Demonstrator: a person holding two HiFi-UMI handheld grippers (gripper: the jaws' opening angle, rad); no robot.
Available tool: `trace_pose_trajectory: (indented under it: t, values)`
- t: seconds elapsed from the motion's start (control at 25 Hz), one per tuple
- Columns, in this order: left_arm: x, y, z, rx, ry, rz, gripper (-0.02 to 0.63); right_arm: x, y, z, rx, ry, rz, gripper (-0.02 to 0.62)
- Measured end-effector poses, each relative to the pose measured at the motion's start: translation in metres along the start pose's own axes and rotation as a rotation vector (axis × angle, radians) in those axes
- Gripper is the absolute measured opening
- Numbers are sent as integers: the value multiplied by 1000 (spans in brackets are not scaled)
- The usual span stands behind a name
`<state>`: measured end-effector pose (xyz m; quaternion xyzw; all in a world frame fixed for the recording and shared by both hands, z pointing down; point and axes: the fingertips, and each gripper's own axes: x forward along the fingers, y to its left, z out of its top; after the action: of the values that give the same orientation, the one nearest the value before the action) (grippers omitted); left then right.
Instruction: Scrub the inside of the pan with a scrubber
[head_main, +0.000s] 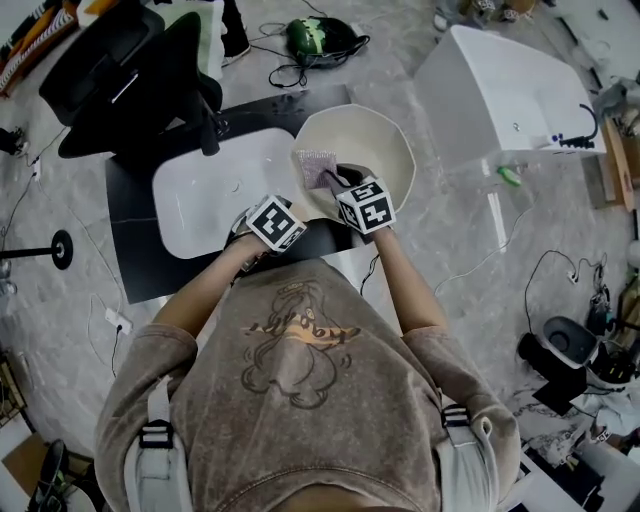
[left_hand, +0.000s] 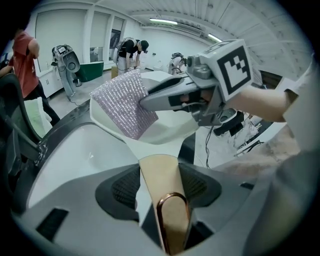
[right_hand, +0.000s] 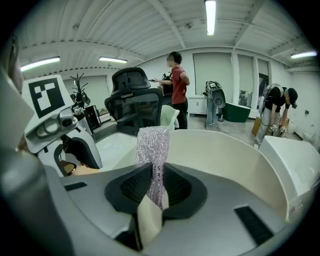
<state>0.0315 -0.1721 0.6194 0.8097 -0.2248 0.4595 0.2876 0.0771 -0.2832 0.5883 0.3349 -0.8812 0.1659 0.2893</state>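
Holding the near end of the job, the left gripper has its jaws clamped on the pan's tan handle, one dark pad against each side. Just beyond, the right gripper pinches the lower edge of the scrubber, which stands upright as a thin, glittery mauve sheet. It sits at the near-left rim of the pan. Whether it already presses on the inner wall cannot be told.

The likely trouble is the scrubber itself. It is limp and gripped by only a narrow strip, so a firm stroke could fold it over or drag it out of the jaws. The hard jaw tips might then rub the pale lining instead. The pan is steadied by its handle alone, so sideways scrubbing force could twist it in the left grip or tip it toward the basin.

The pan's cream interior shows nothing inside apart from the scrubber at its edge. The white basin just to its left, resting on a black mat, holds no visible water or dishes. Farther off stands a black office chair.
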Motion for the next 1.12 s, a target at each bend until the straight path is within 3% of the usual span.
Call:
trace_pose_trajectory:
  t: [0.28, 0.76, 1.12]
  values:
    - [-1, 4, -2, 25, 13, -24, 255, 33, 0, 14, -102, 34, -13, 86]
    - [-1, 5, -4, 45, 9, -51, 257, 83, -14, 7, -65, 85, 1, 83]
    - [-2, 4, -3, 49, 7, -56, 256, 103, -67, 32, -140, 127, -194, 83]
